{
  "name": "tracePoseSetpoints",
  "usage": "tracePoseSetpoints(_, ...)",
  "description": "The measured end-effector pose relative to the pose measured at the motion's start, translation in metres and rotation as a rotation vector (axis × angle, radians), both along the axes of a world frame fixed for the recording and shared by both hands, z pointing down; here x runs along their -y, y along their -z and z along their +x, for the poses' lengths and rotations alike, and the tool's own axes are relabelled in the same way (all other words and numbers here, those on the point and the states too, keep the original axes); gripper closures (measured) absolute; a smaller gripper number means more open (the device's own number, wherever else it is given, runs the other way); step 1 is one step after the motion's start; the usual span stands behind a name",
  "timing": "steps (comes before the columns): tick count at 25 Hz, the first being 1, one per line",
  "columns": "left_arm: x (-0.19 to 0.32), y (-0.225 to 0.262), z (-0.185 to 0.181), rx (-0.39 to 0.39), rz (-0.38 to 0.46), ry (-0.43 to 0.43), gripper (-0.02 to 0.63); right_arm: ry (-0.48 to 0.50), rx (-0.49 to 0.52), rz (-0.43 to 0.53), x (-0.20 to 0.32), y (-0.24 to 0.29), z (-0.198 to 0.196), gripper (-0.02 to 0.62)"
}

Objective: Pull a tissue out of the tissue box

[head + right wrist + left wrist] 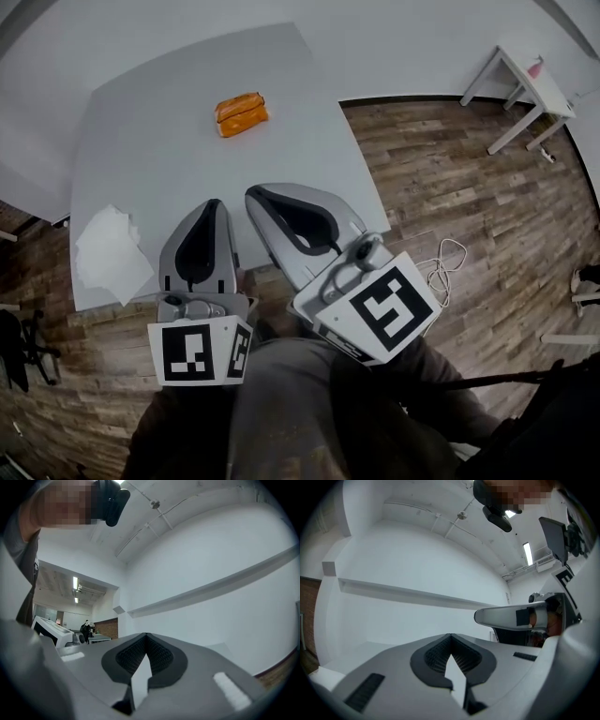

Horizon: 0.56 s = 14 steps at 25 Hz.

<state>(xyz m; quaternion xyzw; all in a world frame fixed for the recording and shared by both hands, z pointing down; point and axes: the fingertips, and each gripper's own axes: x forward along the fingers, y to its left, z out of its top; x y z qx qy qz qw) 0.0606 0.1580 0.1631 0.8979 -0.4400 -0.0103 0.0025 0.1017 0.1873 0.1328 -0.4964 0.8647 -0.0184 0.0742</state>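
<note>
Wooden floor (441,178): brown planks are filling the head view from 1 to 5 o'clock and are showing again along the lower left edge.
Grey table (169,159): it is taking up the upper left of the head view, its near edge running just under the two grippers.
Side table (528,80): a small white one is standing on the floor at 2 o'clock, well apart from the grey table.
Right gripper (255,194): it is hanging over the table's near edge and pointing toward 11 o'clock. In its own view the jaws (146,639) are pressing together, clenched on nothing.
Left gripper (214,203): it is sitting just beside the right one, at its 8 o'clock, and pointing toward 12 o'clock. In its own view the jaws (450,638) are meeting tip to tip, clenched and empty.
Tissue (111,253): a white crumpled sheet is lying on the table's near left corner, at 9 o'clock from the left gripper and apart from it.
Tissue box (242,114): orange, it is lying on the table at 12 o'clock from both grippers, well apart from them and untouched.
Cable (448,258): a pale loop is lying on the floor at 3 o'clock from the right gripper.
</note>
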Motion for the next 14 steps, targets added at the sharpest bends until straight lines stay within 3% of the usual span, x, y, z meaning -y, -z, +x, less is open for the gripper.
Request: tracePoseSetpoints(14, -0.016, -0.003, -0.013, -0.019, -0.019, -0.035, 0.606, -0.034, -0.018, -0.006, -0.016, 0.002, -0.015, 0.594)
